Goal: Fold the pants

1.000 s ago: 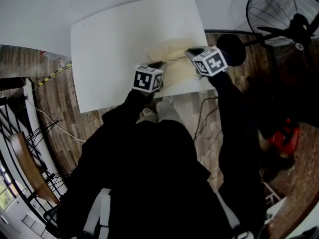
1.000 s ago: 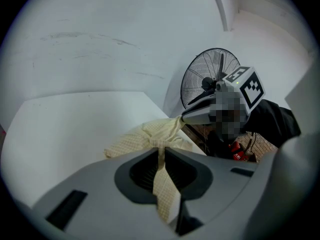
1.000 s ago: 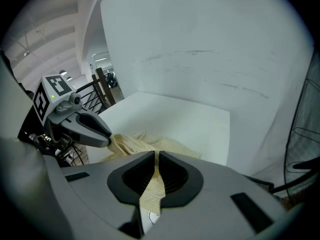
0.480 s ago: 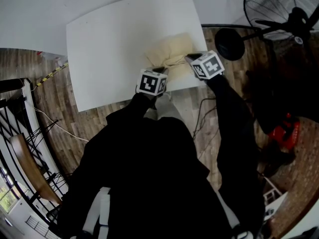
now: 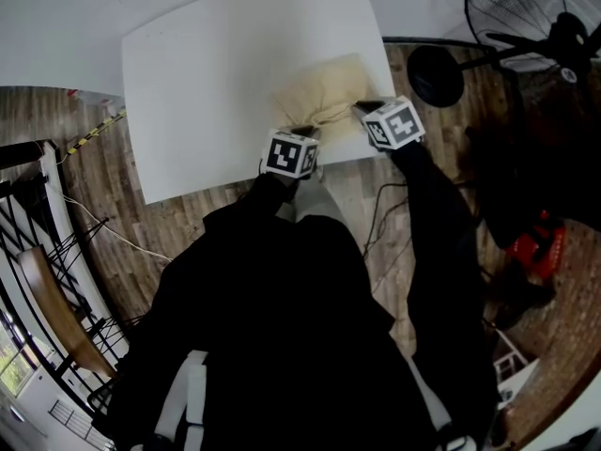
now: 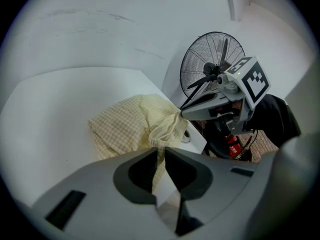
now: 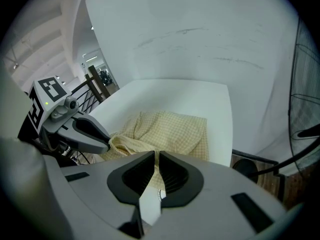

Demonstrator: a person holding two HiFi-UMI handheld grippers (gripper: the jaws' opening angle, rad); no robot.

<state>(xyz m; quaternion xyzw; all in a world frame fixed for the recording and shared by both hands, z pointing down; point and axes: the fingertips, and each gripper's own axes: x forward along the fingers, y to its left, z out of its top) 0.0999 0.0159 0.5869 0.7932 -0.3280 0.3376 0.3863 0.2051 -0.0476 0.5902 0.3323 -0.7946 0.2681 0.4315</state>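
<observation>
The pale yellow checked pants (image 5: pixel 324 92) lie bunched on the near right part of the white table (image 5: pixel 207 73). My left gripper (image 5: pixel 302 132) is at their near left corner and my right gripper (image 5: pixel 366 108) at their near right corner, both close to the table's front edge. In the left gripper view, a strip of the pants (image 6: pixel 132 126) runs up between the jaws of my left gripper (image 6: pixel 161 159), which is shut on it. In the right gripper view, the pants (image 7: pixel 172 131) likewise pass into my right gripper (image 7: pixel 156 160), shut on the cloth.
A black standing fan (image 5: pixel 526 17) with a round base (image 5: pixel 437 75) is just off the table's right side. Cables and a red object (image 5: pixel 535 252) lie on the wooden floor. A metal railing (image 5: pixel 38 252) stands at the left. The person's dark sleeves fill the foreground.
Both grippers have come down and back toward the table's front edge with the cloth. More of the pants now shows spread out beyond them.
</observation>
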